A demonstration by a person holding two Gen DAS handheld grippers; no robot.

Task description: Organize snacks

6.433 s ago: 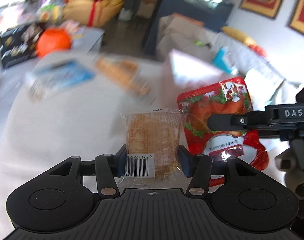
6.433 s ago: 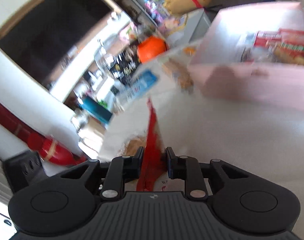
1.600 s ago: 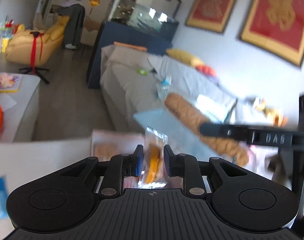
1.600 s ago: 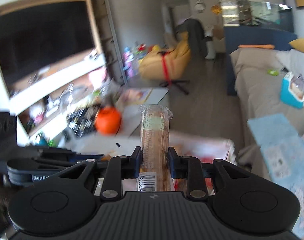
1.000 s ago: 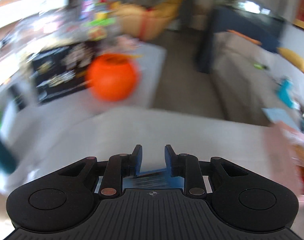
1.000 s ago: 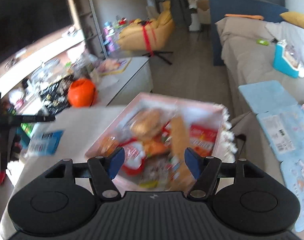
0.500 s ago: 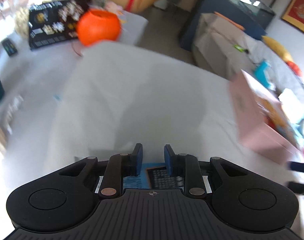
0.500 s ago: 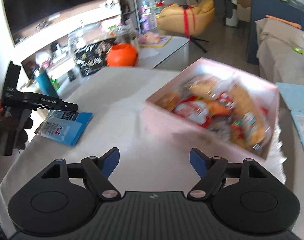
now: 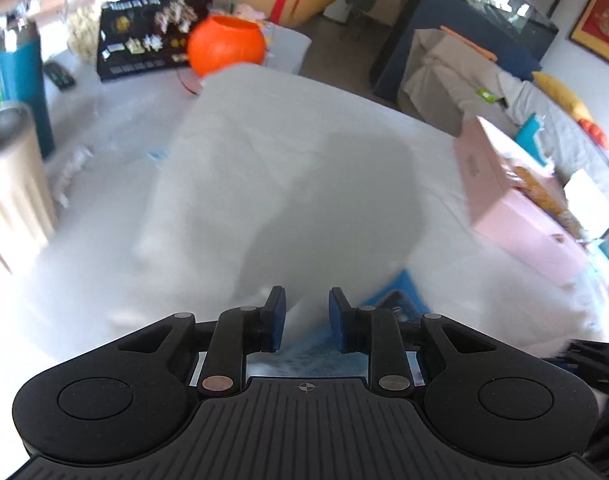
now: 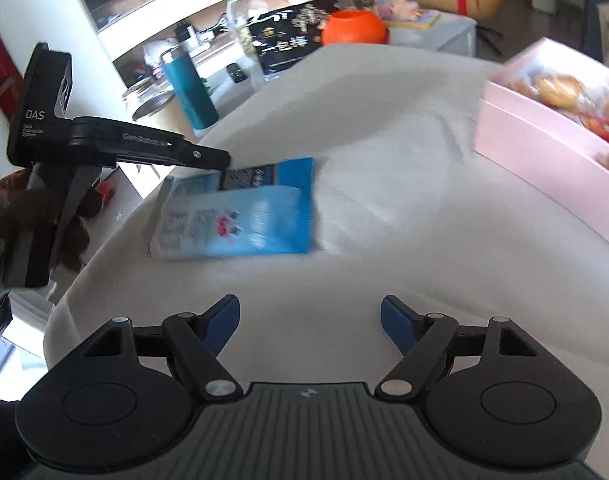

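A blue snack packet hangs blurred just over the white table near its left edge. My left gripper is shut on it; the packet shows low between the fingers and sticks out to the right. In the right wrist view the left gripper meets the packet's top edge. My right gripper stands open over bare table, short of the packet, with nothing between its fingers. The pink box at the right holds several snacks; the left wrist view shows it at the right too.
An orange bowl, a black printed box, a teal bottle and a metal tumbler stand on a lower surface left of the table. A person's hand holds the left gripper. A sofa lies beyond the table.
The right gripper let its long cracker pack go into the pink box, opened wide and swung left toward the blue packet. The left gripper, with the blue packet, moved across the table toward the box.
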